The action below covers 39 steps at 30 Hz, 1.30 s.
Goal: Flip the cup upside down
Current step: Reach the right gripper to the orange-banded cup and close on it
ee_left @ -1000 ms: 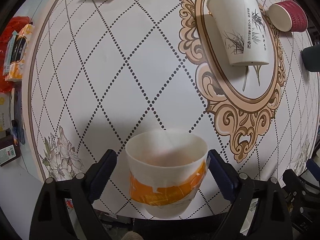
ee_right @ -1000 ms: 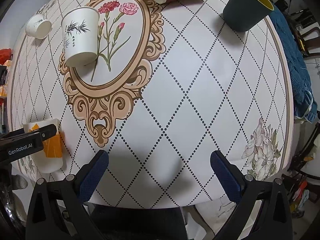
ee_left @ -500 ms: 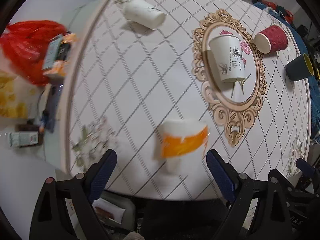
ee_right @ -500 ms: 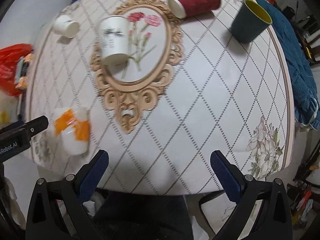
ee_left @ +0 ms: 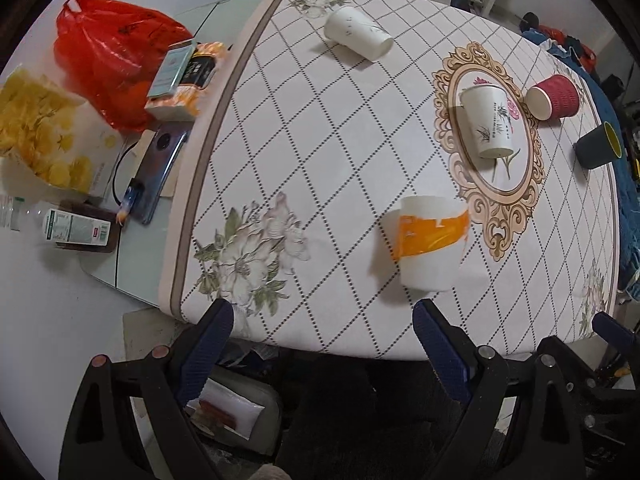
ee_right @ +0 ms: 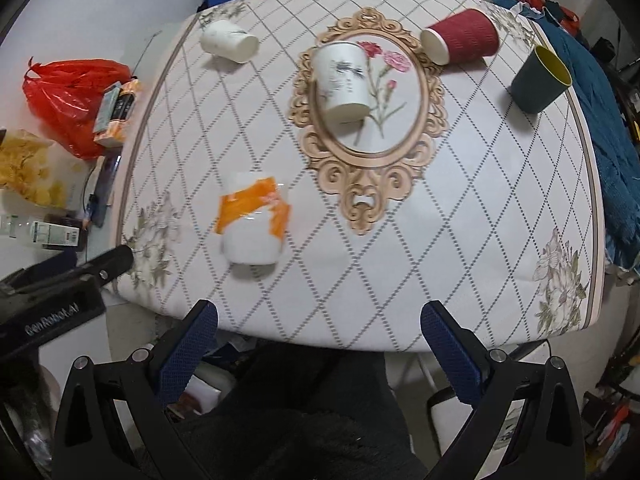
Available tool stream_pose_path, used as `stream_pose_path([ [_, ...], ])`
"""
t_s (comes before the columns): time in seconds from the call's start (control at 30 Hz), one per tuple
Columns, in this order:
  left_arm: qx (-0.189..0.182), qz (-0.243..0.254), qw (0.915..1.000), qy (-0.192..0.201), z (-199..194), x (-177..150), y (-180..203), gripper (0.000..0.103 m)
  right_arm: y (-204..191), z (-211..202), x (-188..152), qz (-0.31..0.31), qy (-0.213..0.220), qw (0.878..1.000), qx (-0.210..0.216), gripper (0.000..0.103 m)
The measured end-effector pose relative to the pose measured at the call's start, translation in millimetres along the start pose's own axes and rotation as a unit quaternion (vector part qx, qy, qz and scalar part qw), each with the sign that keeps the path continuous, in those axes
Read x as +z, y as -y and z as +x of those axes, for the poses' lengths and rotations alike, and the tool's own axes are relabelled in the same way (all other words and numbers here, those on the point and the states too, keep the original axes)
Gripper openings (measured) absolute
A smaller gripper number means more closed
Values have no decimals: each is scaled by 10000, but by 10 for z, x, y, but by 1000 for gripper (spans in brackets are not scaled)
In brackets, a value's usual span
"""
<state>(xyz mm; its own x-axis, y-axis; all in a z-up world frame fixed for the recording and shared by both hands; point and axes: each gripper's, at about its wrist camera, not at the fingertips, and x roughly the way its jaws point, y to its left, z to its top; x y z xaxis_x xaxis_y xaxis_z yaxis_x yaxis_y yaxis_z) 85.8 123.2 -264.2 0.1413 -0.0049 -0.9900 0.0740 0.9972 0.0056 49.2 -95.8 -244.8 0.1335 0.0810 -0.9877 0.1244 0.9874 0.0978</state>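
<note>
The orange-banded cup (ee_left: 430,246) stands inverted just ahead of the left gripper (ee_left: 324,336) — flip apparently done; both it and the right gripper (ee_right: 320,336) are spread empty — next, withdrawing.

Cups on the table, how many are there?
5: orange-banded cup nearest, white cup far left, flower-print cup centre, red cup and dark cup far right.

You see the orange-banded cup (ee_right: 253,224) smeared by motion blur in the right wrist view, so its rim is not clear. The printing on the small bottle (ee_left: 76,229) beside the table's left edge is too small to read.
</note>
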Motion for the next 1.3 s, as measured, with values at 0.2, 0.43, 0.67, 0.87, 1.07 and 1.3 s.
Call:
stream_pose_path([
  [0.2,-27,-91,9999,112,22,-62,-245,92,-289,-59,9,-23,115,9999,-47,103],
  [0.43,37,-335,9994,108,93,-67,-486,94,-479,-1,146,-224,34,9997,53,103],
  [0.67,194,-635,9977,146,177,-33,-639,95,-676,41,364,-1093,-19,9940,-60,103],
  [0.87,337,-961,9948,74,313,-32,-704,95,-970,126,508,-2947,-47,9533,-652,103],
  [1.07,380,-1300,9907,-103,478,-77,-755,95,-1195,391,532,-4534,-302,8812,-1305,103],
  [1.3,477,-1567,9862,-251,635,-145,-810,95,-1373,662,203,-6410,-271,7423,-1931,103],
])
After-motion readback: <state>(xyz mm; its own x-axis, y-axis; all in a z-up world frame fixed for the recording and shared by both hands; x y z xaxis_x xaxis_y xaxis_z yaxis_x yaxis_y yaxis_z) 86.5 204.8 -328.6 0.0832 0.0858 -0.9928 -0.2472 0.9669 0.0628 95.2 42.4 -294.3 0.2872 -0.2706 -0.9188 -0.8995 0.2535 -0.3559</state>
